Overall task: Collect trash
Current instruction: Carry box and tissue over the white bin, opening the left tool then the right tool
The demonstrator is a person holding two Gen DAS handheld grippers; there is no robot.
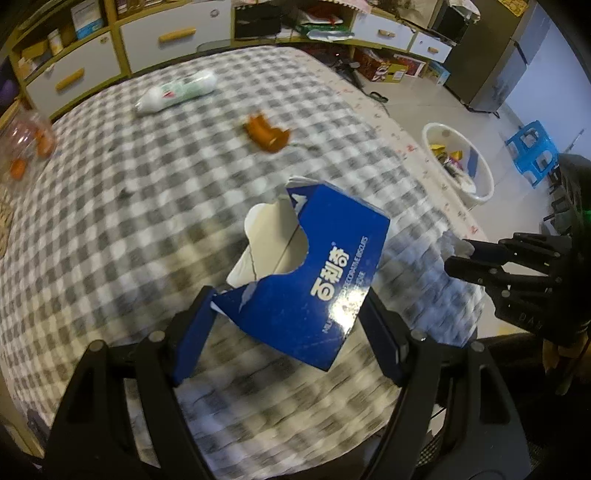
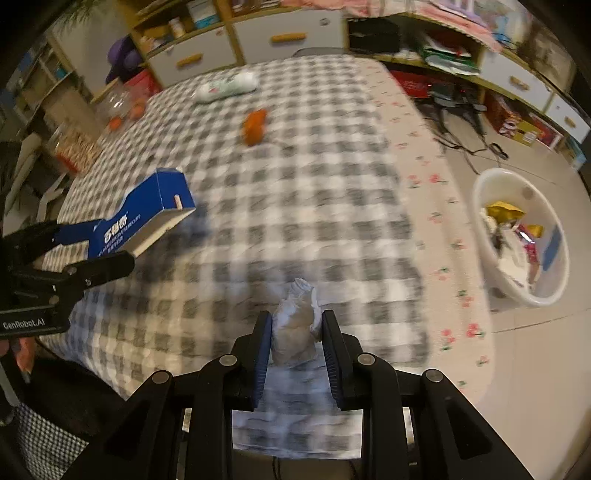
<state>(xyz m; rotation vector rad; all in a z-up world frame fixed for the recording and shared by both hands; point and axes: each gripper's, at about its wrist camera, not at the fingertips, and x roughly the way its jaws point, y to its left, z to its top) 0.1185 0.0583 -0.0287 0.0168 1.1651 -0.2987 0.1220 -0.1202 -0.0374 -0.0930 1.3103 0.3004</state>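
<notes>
My left gripper (image 1: pixel 286 299) is shut on a torn blue biscuit box (image 1: pixel 314 273) and holds it above the checkered table (image 1: pixel 110 221). The box also shows at the left of the right wrist view (image 2: pixel 147 218). My right gripper (image 2: pixel 297 325) is shut on a crumpled white tissue (image 2: pixel 297 325) near the table's front edge; it shows in the left wrist view (image 1: pixel 458 254) at the right. A white plastic wrapper (image 1: pixel 177 90) and an orange wrapper (image 1: pixel 267 133) lie on the far part of the table. A white trash basket (image 2: pixel 480 206) with trash stands on the floor at the right.
A clear jar with orange things (image 1: pixel 26 144) stands at the table's left edge. Cabinets and drawers (image 1: pixel 173 33) line the back wall. A blue stool (image 1: pixel 532 147) and a dark fridge (image 1: pixel 491 62) are at the right. Cables (image 2: pixel 458 122) lie on the floor.
</notes>
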